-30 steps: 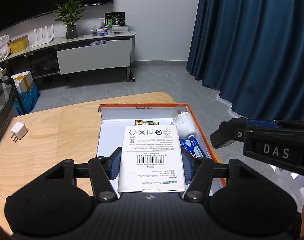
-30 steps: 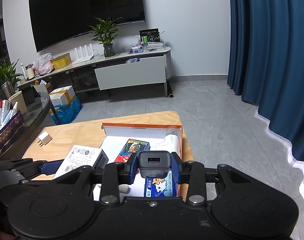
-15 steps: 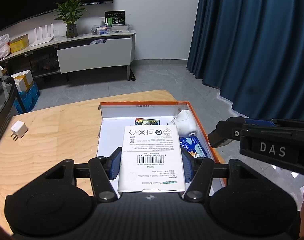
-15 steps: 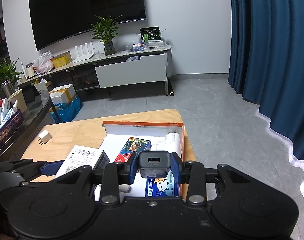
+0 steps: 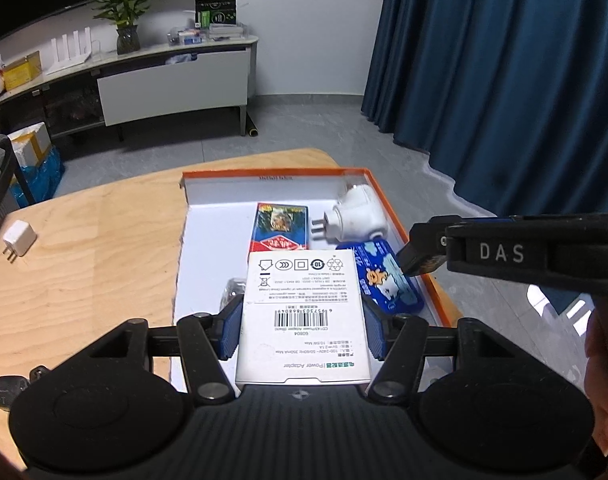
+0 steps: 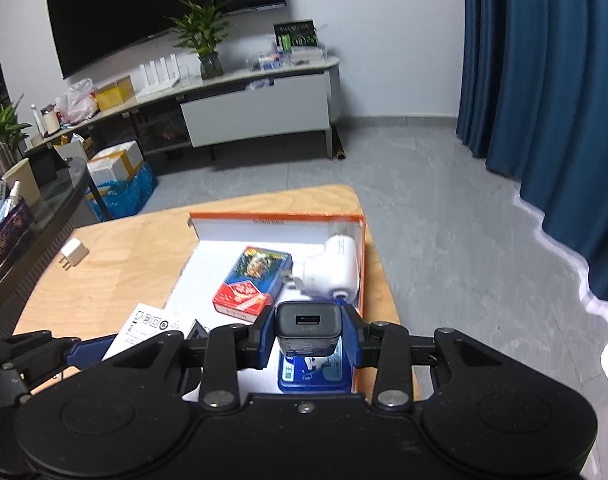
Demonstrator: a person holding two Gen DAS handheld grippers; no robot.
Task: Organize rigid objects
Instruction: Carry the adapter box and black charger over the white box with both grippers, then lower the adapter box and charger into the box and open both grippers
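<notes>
An orange-rimmed white box lid (image 5: 264, 174) (image 6: 276, 216) lies on the wooden table. Inside it are a card pack (image 5: 279, 227) (image 6: 256, 276), a white plug adapter (image 5: 356, 220) (image 6: 330, 268) and a blue cartoon packet (image 5: 388, 280) (image 6: 316, 372). My left gripper (image 5: 302, 326) is shut on a white power-adapter box (image 5: 304, 312) (image 6: 144, 326) held over the lid's near part. My right gripper (image 6: 309, 336) is shut on a black USB charger (image 6: 308, 326) above the blue packet; in the left wrist view its tip (image 5: 422, 254) hangs over the lid's right edge.
A small white charger (image 5: 18, 240) (image 6: 73, 254) lies on the table at left. Dark keys (image 5: 8, 386) sit at the near left edge. Blue curtains (image 5: 504, 60) hang right. A TV cabinet (image 6: 244, 100) stands at the back. A glass side table (image 6: 44, 200) with clutter is left.
The right gripper with the black charger has come down and forward over the blue packet in the lid. The left gripper's view has tipped down slightly, showing more of the lid's contents.
</notes>
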